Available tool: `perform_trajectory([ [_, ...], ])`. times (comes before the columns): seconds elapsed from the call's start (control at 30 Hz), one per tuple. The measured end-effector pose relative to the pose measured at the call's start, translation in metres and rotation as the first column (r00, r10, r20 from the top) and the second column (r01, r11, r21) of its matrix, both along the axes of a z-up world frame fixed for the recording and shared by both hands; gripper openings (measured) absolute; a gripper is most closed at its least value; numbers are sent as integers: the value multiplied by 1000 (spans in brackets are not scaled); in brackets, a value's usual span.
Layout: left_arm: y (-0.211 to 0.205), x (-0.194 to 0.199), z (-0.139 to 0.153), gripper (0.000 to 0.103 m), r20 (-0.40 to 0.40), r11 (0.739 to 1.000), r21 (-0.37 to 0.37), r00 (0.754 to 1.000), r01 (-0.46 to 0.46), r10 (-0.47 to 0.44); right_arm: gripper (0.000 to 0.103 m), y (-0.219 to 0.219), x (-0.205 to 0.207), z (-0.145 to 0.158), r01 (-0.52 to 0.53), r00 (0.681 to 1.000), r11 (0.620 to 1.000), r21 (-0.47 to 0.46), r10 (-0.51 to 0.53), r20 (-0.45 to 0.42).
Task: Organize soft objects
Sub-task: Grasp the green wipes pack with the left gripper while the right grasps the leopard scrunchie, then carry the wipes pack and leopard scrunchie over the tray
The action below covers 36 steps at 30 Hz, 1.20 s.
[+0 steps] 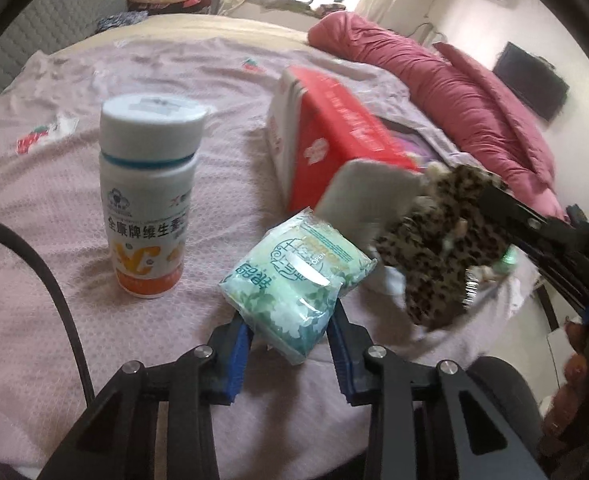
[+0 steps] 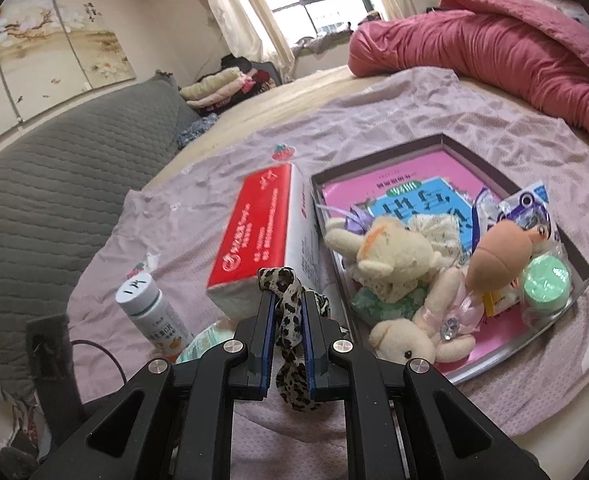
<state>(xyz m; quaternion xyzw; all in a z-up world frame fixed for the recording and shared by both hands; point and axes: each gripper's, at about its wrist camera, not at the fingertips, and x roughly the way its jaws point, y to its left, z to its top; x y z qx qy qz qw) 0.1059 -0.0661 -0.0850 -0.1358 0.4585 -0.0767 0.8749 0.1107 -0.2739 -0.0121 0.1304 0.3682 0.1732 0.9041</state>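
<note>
Leopard-print fabric (image 2: 290,312) is pinched between the fingers of the right gripper (image 2: 288,300), which are pressed together on it; the cloth hangs down below them. Only the right wrist view shows the open tray (image 2: 574,248) with plush toys (image 2: 394,256) and small packets inside, just right of the red tissue box (image 2: 254,236). The left wrist view shows instead the green tissue pack (image 1: 298,276) lying on the pink bedsheet (image 1: 54,200), between the blue pads (image 1: 236,356) of the left gripper (image 1: 290,344). These fingers are half spread and sit at both sides of the pack's near end; I cannot tell if they press it. A white vitamin bottle (image 1: 146,196) stands upright to the left, apart from the pack
</note>
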Motion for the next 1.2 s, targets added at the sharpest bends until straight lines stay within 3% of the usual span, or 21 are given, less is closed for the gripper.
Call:
perform_trajectory([
  [0.4, -15, -24, 60, 36, 125, 999, -14, 991, 46, -44, 12, -16, -10, 26, 28, 993, 999, 33, -31, 115],
  [0.77, -58, 2, 89, 36, 176, 995, 4, 980, 98, -97, 12, -76, 2, 39, 162, 970, 980, 119, -180, 164],
  [1.03, -112, 33, 88, 36, 160, 983, 26, 970, 180, -182, 12, -120, 25, 32, 271, 944, 953, 133, -290, 156],
  [1.2, -125, 48, 72, 36, 120, 983, 22, 976, 181, -182, 16, -137, 29, 18, 249, 958, 957, 145, -266, 107],
])
